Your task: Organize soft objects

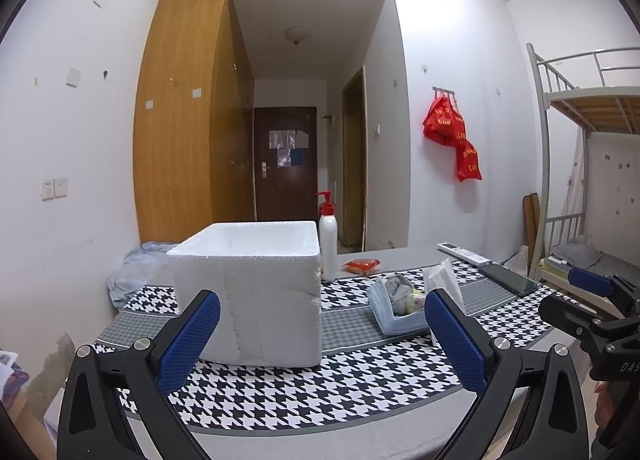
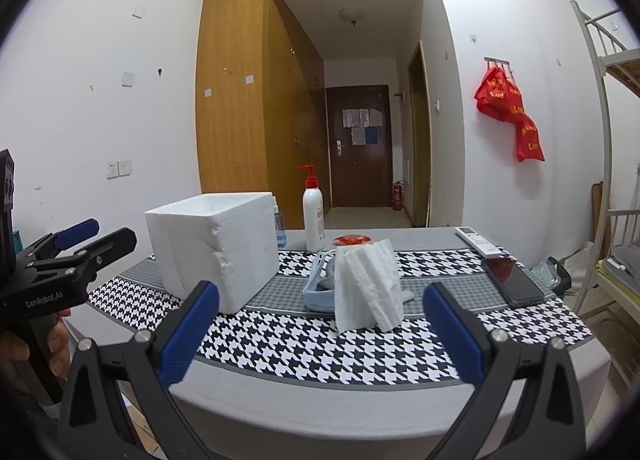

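A white foam box stands open-topped on the houndstooth tablecloth. To its right a pale blue tray holds bunched grey cloth and a small colourful soft item. A crumpled white tissue stands upright beside the tray. My left gripper hangs open in front of the box with nothing between its fingers. My right gripper is open too, facing the tissue from the near table edge. Each gripper shows at the side of the other's view.
A white pump bottle with a red top and a red packet stand behind the tray. A remote and a black phone lie at the right. A small spray bottle stands behind the box. A bunk bed stands right.
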Demonstrator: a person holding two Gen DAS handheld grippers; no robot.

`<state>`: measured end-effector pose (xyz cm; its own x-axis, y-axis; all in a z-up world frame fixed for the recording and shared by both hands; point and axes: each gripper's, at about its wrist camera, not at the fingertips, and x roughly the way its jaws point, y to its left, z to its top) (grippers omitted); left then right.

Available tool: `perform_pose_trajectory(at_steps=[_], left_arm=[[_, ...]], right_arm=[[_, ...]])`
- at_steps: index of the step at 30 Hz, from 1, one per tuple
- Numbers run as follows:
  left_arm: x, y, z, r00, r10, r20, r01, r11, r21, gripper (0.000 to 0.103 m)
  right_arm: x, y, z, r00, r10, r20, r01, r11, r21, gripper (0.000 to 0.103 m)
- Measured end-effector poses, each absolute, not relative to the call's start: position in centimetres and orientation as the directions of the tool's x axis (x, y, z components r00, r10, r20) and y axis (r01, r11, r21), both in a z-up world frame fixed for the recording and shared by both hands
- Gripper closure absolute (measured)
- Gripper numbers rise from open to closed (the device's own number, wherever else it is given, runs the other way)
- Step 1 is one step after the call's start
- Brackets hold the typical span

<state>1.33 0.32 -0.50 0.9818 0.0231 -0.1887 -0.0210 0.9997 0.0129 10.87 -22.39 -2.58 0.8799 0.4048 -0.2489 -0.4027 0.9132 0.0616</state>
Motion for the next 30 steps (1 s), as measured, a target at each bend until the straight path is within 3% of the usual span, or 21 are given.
perform_pose_trajectory(at_steps=[30], left_arm=[[8.7, -1.5, -1.6, 0.945, -0.101, -0.312, 0.110, 0.994, 0.010, 0.001]], right_arm=[[18.0, -22.9, -4.6, 0.854, 0.373, -0.364, -0.368, 0.926, 0.086, 0.000]])
